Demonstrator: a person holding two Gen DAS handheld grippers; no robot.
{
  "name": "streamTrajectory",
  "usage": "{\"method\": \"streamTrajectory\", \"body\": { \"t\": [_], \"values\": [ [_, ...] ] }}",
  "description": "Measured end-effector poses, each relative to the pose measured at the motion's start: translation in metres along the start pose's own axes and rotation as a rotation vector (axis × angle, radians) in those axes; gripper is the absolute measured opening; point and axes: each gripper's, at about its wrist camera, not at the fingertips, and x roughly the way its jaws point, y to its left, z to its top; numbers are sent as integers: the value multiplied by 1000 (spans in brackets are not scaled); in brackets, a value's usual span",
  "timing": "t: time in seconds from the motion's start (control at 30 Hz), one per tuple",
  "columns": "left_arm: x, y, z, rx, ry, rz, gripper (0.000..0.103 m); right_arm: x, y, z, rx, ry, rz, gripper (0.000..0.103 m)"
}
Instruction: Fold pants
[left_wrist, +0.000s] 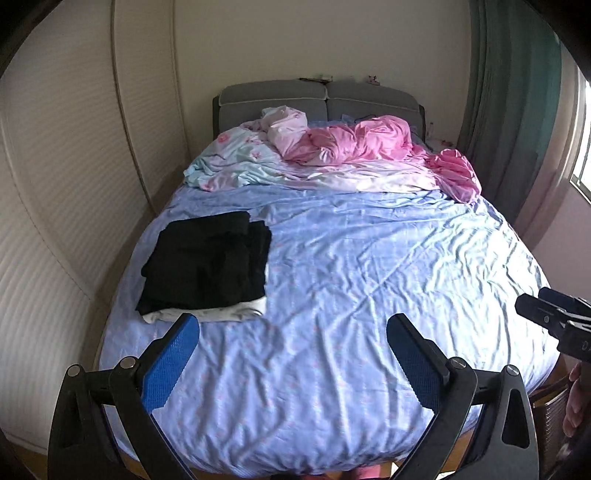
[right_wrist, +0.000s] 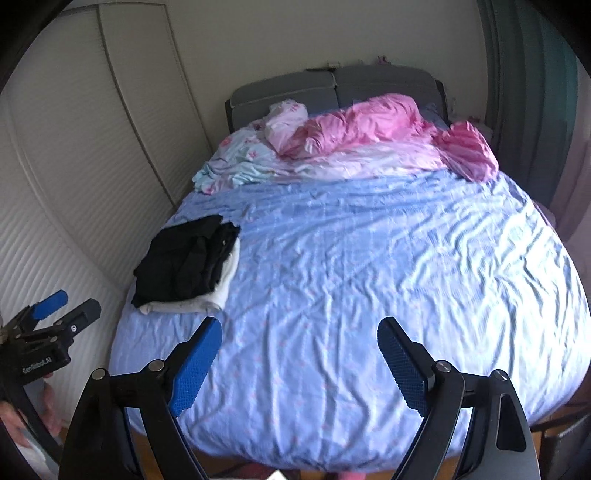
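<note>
I held my left claw (left_wrist: 293, 334) above the foot of the bed (left_wrist: 351, 266), its 2 blue-padded fingers (left_wrist: 173, 360) spread wide apart with nothing between them. My right claw (right_wrist: 299, 338) hung over the same end of the bed, its fingers likewise parted and gripping nothing. The black pants (left_wrist: 207, 262) lay folded in a squarish stack on the left side of the bed, near the edge beside the ribbed white wardrobe doors (left_wrist: 48, 206). They rested on top of a folded white garment (left_wrist: 207, 314), which stuck out along the near and right sides of the stack. In the left wrist view the tip of my left finger sat just in front of that white edge; I could not tell whether it touched. The blue bedsheet (right_wrist: 369, 277) was wrinkled across the middle and right of the bed. At the head end, against the grey headboard (left_wrist: 317, 99), lay a crumpled pink quilt (left_wrist: 369, 144) and a pale floral sheet (left_wrist: 236, 158). A green curtain (left_wrist: 517, 92) hung to the right of the bed.
</note>
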Motion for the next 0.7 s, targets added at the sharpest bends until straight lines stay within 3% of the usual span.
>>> {"method": "streamTrajectory", "body": {
  "t": [0.3, 0.7],
  "values": [
    [-35, -69, -20, 1, -26, 1, 103, -43, -50, -23, -39, -16, 10, 88],
    [-64, -107, -18, 50, -80, -4, 103, -82, -73, -32, -49, -73, 1, 88]
  ]
}}
